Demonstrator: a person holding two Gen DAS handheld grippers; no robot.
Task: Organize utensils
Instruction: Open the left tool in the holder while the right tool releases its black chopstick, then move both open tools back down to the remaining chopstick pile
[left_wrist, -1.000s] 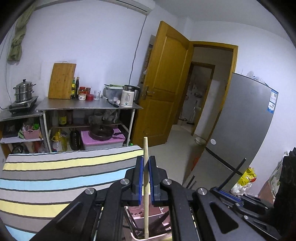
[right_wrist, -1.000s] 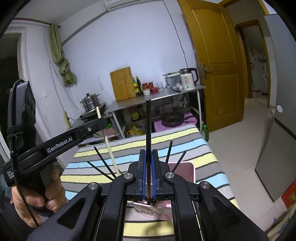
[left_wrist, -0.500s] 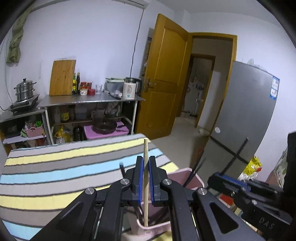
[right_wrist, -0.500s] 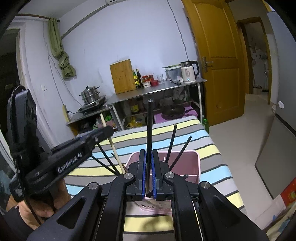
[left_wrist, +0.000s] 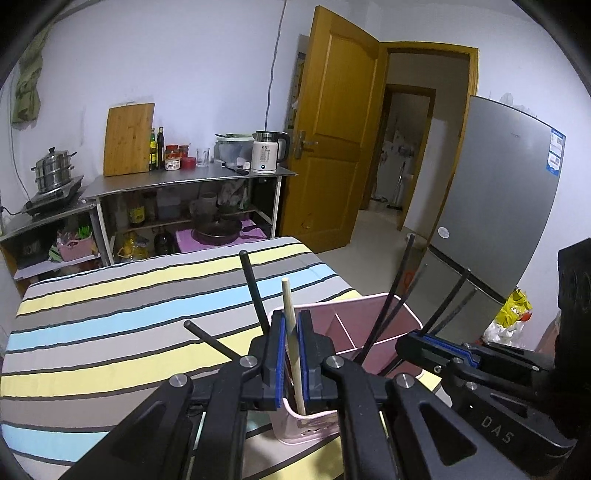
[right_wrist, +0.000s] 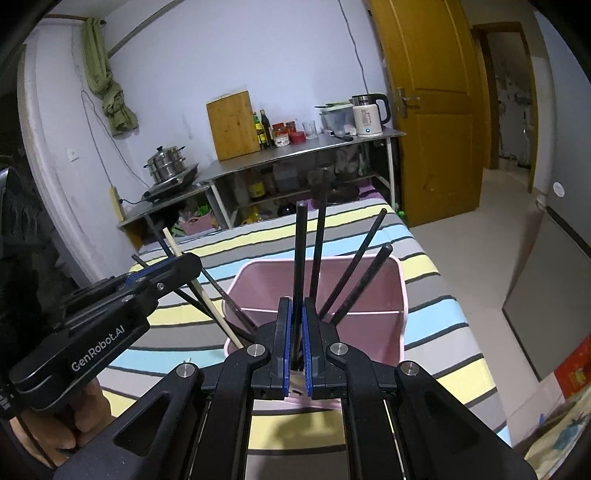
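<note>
Pink utensil bin (right_wrist: 400, 295) on striped cloth (left_wrist: 110, 314), left gripper (left_wrist: 291, 343) clamping wooden chopstick (left_wrist: 290, 317), right gripper (right_wrist: 298, 332) pinching black chopstick (right_wrist: 300, 251), both over bin

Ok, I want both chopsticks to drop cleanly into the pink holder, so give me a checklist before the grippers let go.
1. Left gripper shut on wooden chopstick: ok.
2. Right gripper shut on black chopstick: ok.
3. Wooden chopstick's lower end inside pink holder: ok.
4. Black chopstick's lower end inside the holder: cannot tell, hidden behind the gripper.
5. Holder upright on striped cloth: ok.
6. Either tip touching the holder's bottom: cannot tell.
</note>
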